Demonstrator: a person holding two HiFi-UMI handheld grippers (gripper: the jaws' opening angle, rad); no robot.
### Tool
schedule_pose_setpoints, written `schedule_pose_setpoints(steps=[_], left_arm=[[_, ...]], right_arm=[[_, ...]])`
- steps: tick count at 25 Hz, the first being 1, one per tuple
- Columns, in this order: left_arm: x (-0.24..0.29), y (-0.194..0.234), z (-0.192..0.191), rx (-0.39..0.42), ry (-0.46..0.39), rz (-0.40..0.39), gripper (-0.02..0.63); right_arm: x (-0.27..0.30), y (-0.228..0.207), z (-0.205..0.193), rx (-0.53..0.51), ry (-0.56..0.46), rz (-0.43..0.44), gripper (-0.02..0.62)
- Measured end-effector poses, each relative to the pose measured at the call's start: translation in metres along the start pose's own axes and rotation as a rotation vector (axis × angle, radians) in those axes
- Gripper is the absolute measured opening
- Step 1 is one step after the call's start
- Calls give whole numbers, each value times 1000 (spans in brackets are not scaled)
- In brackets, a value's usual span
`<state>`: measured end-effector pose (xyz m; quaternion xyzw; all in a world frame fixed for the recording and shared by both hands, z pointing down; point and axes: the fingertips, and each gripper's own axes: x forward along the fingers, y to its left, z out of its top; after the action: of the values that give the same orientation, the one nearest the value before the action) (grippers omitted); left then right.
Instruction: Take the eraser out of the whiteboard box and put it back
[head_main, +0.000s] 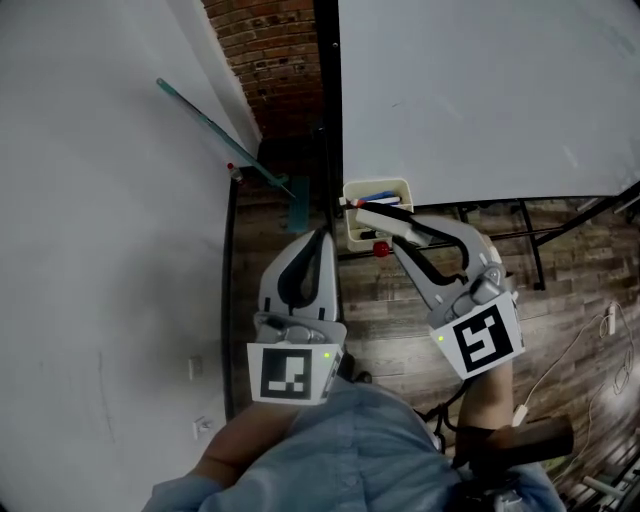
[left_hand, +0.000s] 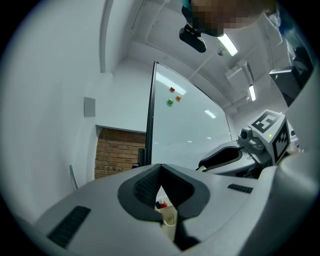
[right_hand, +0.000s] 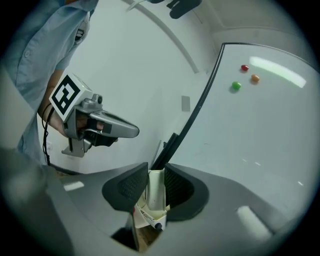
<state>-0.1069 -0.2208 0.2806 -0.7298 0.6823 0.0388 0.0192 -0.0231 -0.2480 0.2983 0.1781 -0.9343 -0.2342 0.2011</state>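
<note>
A cream whiteboard box (head_main: 398, 186) hangs at the lower left corner of the whiteboard (head_main: 480, 90), with markers inside. My right gripper (head_main: 372, 215) is over the box, shut on a pale upright eraser (right_hand: 156, 192) that fills the gap between its pads. In the right gripper view (right_hand: 156, 175) the box (right_hand: 148, 220) and a marker lie just under the eraser. My left gripper (head_main: 325, 235) hovers left of the box with nothing in it. Its pads meet at the tips in the left gripper view (left_hand: 160, 168), and the box (left_hand: 170, 218) shows through a slit below.
A white wall fills the left, with a teal stick (head_main: 215, 130) leaning on it. Brick wall (head_main: 270, 50) shows behind the board's black frame. Coloured magnets (right_hand: 235, 86) sit high on the board. The board's stand legs (head_main: 520, 235) and a cable (head_main: 590, 340) are on the wood floor.
</note>
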Motion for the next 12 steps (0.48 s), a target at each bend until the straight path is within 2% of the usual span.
schedule_pose_setpoints(steps=[7,12], left_arm=[[-21,-14,19,30,-38,5,3],[-36,-29,29,53,-68,1,3]], right_arm=[[-29,2,24,33,-109,-58,100],[-55,2,38,28,-149,-105,100]])
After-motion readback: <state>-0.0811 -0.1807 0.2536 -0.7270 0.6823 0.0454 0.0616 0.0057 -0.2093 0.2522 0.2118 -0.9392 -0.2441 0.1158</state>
